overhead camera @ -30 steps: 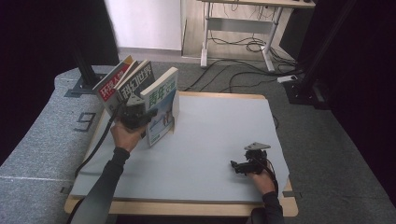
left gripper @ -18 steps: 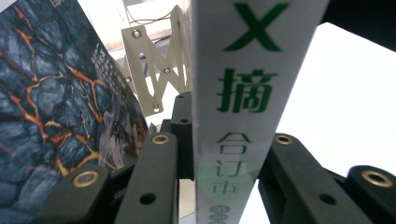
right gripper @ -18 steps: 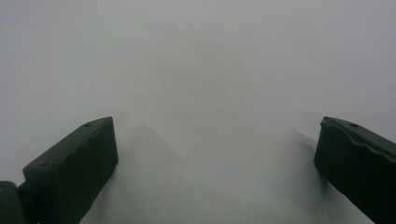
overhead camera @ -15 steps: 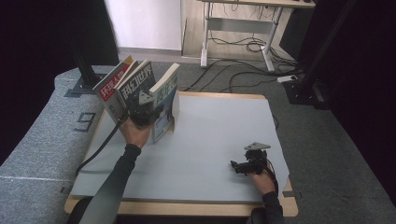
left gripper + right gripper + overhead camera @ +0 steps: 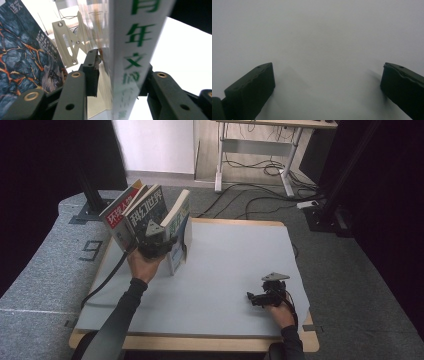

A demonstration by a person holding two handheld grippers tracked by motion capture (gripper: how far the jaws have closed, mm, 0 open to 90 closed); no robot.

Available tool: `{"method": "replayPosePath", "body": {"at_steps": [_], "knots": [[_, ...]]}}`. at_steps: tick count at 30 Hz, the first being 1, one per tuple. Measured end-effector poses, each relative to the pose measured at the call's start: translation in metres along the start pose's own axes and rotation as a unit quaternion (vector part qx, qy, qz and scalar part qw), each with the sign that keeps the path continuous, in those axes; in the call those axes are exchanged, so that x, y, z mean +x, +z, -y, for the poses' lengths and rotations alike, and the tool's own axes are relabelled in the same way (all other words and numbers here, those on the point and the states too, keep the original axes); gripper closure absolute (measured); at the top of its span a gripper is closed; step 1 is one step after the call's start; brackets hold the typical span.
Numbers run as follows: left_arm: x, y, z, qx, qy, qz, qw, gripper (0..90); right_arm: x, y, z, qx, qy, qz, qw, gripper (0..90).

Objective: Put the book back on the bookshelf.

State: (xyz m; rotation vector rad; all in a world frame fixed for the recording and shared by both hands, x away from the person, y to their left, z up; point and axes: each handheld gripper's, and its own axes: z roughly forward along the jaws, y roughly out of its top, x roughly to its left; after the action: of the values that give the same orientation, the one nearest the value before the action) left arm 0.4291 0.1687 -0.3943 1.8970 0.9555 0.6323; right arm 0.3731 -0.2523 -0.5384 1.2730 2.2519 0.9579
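Now the left gripper [image 5: 159, 242], jaws just opening, straddles the green-lettered book [image 5: 135, 50] standing at the table's [image 5: 235, 265] far left; the right gripper [image 5: 264, 296] rests wide open, near right.

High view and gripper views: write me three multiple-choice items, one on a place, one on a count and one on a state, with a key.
1. Where on the table do the books stand?
A. near right corner
B. far left part
C. centre

2. How many books stand there?
A. two
B. three
C. five

3. How do the right gripper's jaws stand?
A. shut on a book
B. shut on a cable
C. open, nothing between

Key:
1 B, they lean together by the far left edge.
2 B, a red, a dark and a green-lettered cover show.
3 C, bare table surface lies between the spread jaws.
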Motion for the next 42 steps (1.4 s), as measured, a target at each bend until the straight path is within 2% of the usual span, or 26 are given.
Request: {"method": "replayPosePath", "body": {"at_steps": [4,11,14,18,21,29,34,39,42], "knots": [[-0.003,-0.013,0.001,-0.006,0.007,0.018,0.9998,60.5,0.0,0.0,0.0,0.001,0.001,0.0,1.0,0.0],[-0.007,-0.029,0.002,-0.018,0.008,0.045,0.9988,63.3,0.0,0.0,0.0,0.0,0.001,0.0,1.0,0.0],[-0.009,-0.031,0.003,-0.024,0.009,0.049,0.9985,67.9,0.0,0.0,0.0,0.0,0.0,0.0,1.0,0.0],[-0.01,-0.028,0.003,-0.029,0.007,0.062,0.9976,69.8,0.0,0.0,0.0,0.0,0.001,0.0,1.0,0.0],[-0.015,-0.025,0.0,-0.026,0.022,0.053,0.998,70.0,0.0,0.0,0.0,0.0,0.001,0.0,1.0,0.0],[-0.024,-0.015,-0.007,-0.02,0.039,0.039,0.9983,69.4,0.0,0.0,0.0,0.001,0.001,0.0,1.0,0.0],[-0.027,-0.015,-0.007,-0.021,0.04,0.033,0.9984,67.9,0.0,0.0,0.0,0.001,0.0,0.0,1.0,0.0],[-0.022,-0.019,-0.005,-0.031,0.027,0.045,0.9982,63.8,0.0,0.0,0.0,0.001,0.0,0.0,1.0,0.0],[-0.021,-0.021,-0.005,-0.03,0.028,0.046,0.9981,59.2,0.0,0.0,0.0,0.001,0.0,0.0,1.0,0.0]]}}
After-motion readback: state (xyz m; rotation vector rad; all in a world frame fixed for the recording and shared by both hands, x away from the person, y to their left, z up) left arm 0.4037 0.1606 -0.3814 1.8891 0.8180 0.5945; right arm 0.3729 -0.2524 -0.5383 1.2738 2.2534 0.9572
